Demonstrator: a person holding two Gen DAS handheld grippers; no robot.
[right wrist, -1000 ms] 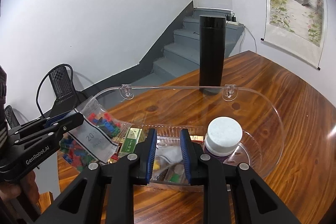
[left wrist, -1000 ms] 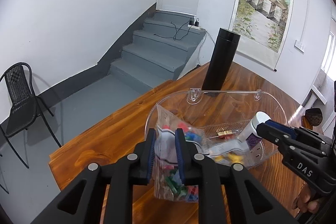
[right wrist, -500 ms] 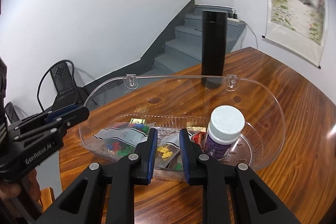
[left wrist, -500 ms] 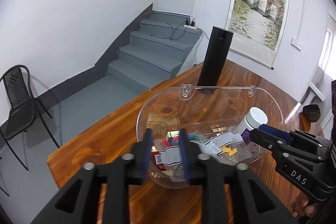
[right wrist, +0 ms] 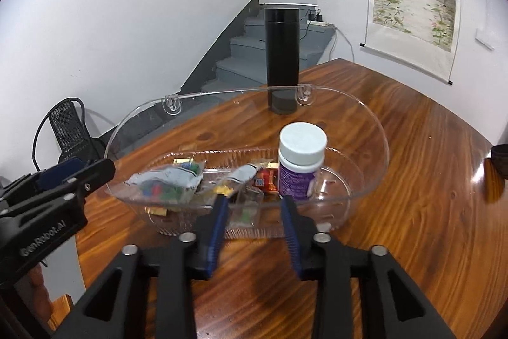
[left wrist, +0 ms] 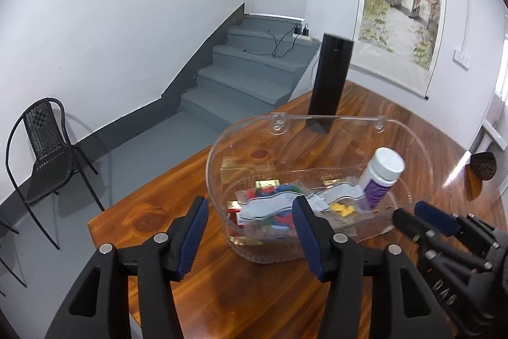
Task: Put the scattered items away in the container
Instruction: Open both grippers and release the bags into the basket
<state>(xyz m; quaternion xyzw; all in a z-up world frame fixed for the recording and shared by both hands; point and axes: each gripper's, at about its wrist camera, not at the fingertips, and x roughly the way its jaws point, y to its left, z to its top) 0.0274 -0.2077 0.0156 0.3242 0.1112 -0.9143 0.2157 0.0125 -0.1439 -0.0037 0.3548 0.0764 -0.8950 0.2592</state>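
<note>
left gripper (left wrist: 250, 231) opening, empty, lower centre | right gripper (right wrist: 254, 220) opening, empty | bead bags (right wrist: 168, 181), pill bottle (right wrist: 301, 162) inside clear basket (right wrist: 377, 129) (released to settle)

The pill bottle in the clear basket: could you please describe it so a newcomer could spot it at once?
On the wooden table sits a clear plastic basket, in front of a tall black flask. The pill bottle stands upright at the basket's right end: purple label, white cap, the only upright thing among flat packets.
</note>
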